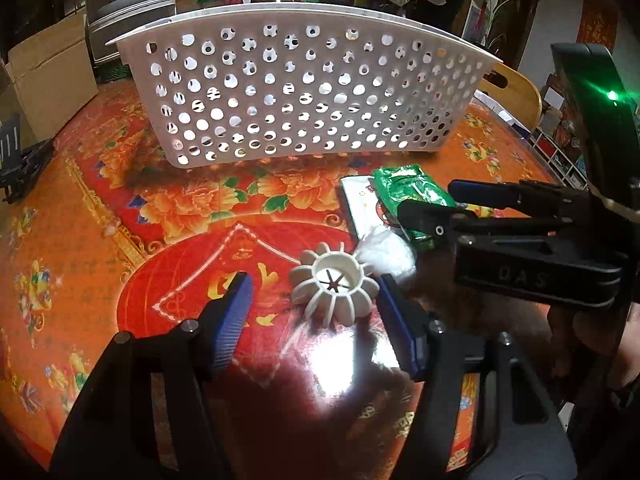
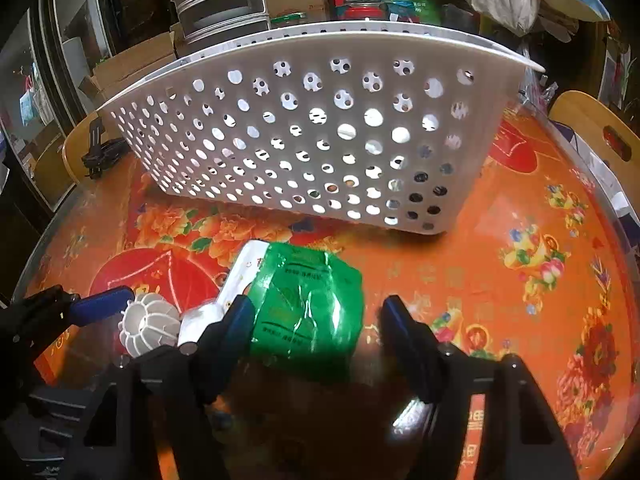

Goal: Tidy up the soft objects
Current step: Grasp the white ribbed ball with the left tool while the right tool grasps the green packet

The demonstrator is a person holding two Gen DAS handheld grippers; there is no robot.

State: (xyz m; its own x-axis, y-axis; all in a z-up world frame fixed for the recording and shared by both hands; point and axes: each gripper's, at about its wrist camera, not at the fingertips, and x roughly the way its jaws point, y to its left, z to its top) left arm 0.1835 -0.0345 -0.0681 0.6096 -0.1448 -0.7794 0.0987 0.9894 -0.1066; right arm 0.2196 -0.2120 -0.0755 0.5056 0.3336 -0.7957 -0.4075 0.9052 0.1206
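A white ribbed ball point(image 1: 334, 284) lies on the red flowered tablecloth between the open fingers of my left gripper point(image 1: 314, 308); it also shows in the right wrist view point(image 2: 150, 330). A green foil pouch point(image 2: 308, 306) lies between the open fingers of my right gripper point(image 2: 320, 320), over a white packet point(image 2: 244, 272). In the left wrist view the pouch point(image 1: 412, 192) and white packet point(image 1: 364, 208) lie at my right gripper point(image 1: 432, 204), next to a crumpled white plastic bag point(image 1: 386, 254). A white perforated basket point(image 1: 296, 92) stands behind; the right wrist view shows it too point(image 2: 320, 136).
The round table point(image 2: 500, 280) has wooden chair backs point(image 1: 514, 92) at its far edges. Cardboard boxes point(image 1: 48, 76), stacked trays point(image 1: 130, 4) and bags crowd the space behind the basket. A black clamp point(image 1: 20, 156) sits at the left table edge.
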